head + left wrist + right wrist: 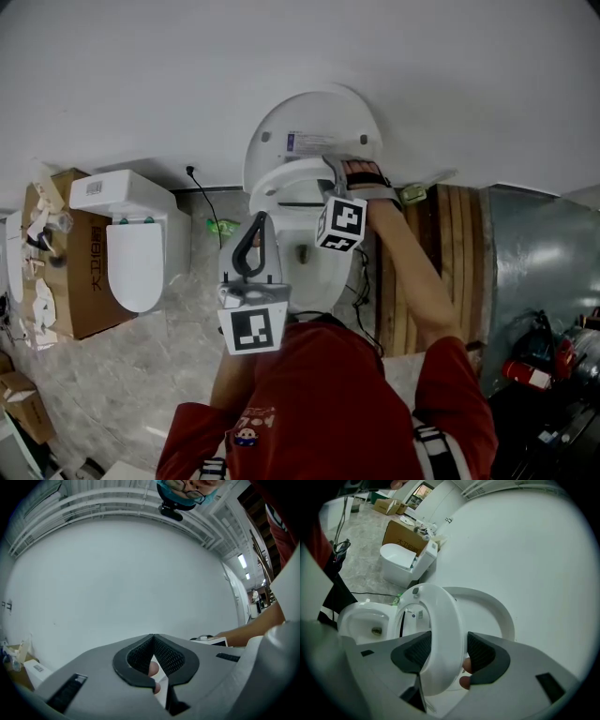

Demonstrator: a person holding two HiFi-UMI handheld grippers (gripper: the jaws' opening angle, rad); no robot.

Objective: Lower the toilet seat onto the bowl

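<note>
Grip is made, so the step in hand is the swing itself. My right gripper [446, 652] is clamped across the rim of the toilet seat [440, 616], with one ribbed pad on its inner face and one on its outer. The seat stands tilted off the lid [499, 609], neither flat against it nor down. I judge the lowering barely begun, since the seat sits nearer the lid than the bowl [363, 616].

Nearest me in the head view, my left gripper [259, 219] hangs idle at about 6 o'clock from the bowl, close to my chest. Its jaws are closed together on nothing and point toward 12 o'clock at the bare wall [141, 75]. It touches no part of the toilet.

Beyond it, my right forearm [403, 262] reaches toward 12 o'clock along the bowl's 3 o'clock side. The wrist is bent inward, so the gripper takes the seat at its 2 o'clock edge.

The next move, I reckon, calls for a slow pull toward 6 o'clock and downward along the hinge's arc. The clamp should hold firm until the seat lies on the bowl's rim, because letting go early would let it drop and bang.

Farther off, at 9 o'clock, a second toilet [136, 248] stands on the floor just beside a cardboard box [80, 281], well apart from my work.
</note>
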